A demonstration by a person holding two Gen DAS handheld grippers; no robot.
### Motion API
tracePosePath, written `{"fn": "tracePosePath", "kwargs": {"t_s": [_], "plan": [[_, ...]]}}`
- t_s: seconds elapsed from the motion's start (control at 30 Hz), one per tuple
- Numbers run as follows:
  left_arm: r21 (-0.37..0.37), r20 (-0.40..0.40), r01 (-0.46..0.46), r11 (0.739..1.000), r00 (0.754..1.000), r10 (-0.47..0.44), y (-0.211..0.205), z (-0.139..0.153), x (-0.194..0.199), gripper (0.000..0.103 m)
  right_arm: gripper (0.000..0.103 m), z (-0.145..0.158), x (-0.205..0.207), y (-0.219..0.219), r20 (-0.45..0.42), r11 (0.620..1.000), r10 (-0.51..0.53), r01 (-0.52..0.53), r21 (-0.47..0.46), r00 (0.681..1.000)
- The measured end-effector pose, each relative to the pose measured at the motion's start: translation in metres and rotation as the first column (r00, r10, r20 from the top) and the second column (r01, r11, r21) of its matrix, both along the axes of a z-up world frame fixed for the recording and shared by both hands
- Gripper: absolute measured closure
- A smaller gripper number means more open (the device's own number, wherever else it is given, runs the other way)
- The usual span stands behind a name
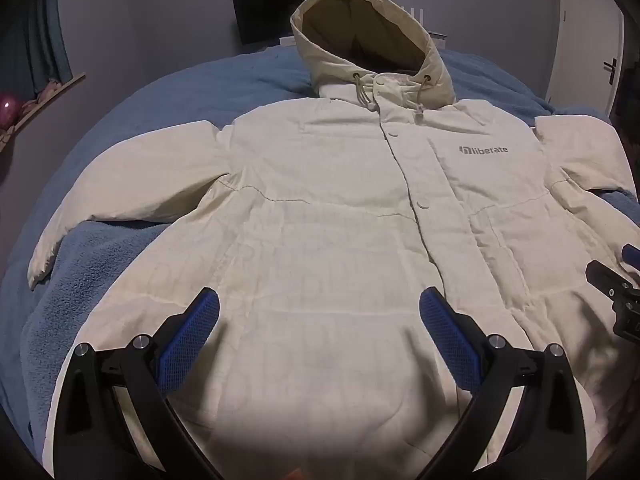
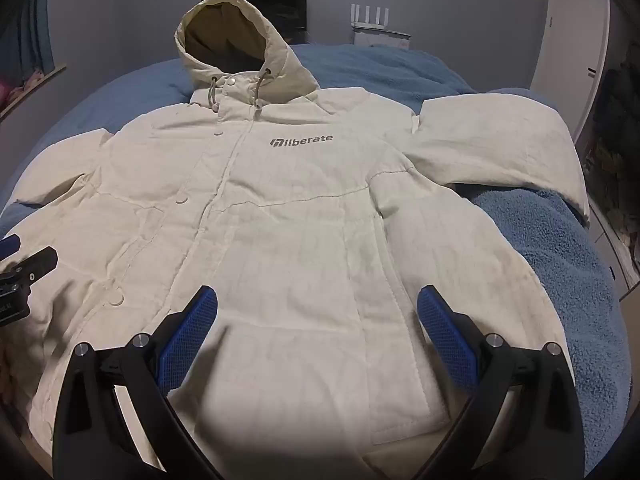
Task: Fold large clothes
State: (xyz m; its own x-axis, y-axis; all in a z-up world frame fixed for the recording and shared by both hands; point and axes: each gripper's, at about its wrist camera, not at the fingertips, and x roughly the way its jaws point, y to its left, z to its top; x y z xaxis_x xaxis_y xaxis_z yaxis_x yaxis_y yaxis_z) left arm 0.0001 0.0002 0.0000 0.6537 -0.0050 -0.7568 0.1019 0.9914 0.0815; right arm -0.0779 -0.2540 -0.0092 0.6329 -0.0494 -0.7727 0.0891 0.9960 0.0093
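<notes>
A cream hooded jacket (image 1: 328,208) with a grey "liberate" logo lies face up and spread flat on a blue blanket (image 1: 100,264), hood (image 1: 360,32) at the far end, both sleeves out to the sides. It also fills the right wrist view (image 2: 280,220). My left gripper (image 1: 320,304) is open and empty above the lower left front of the jacket. My right gripper (image 2: 318,304) is open and empty above the lower right front, near the pocket. Each gripper shows at the edge of the other's view.
The blue blanket (image 2: 560,272) covers a bed. A dark screen (image 1: 264,8) stands against the grey wall behind the hood. A wooden shelf (image 1: 44,96) is at the left, a white door (image 2: 576,40) at the right, a white router (image 2: 370,14) behind the bed.
</notes>
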Motion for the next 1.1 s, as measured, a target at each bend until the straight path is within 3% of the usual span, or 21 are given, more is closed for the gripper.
{"fn": "tracePosePath", "kwargs": {"t_s": [1.1], "plan": [[-0.008, -0.008, 0.001, 1.000, 1.000, -0.001, -0.0014, -0.0016, -0.0008, 0.006, 0.007, -0.0038, 0.0018, -0.0015, -0.010, 1.000, -0.003, 0.003, 0.000, 1.000]]}}
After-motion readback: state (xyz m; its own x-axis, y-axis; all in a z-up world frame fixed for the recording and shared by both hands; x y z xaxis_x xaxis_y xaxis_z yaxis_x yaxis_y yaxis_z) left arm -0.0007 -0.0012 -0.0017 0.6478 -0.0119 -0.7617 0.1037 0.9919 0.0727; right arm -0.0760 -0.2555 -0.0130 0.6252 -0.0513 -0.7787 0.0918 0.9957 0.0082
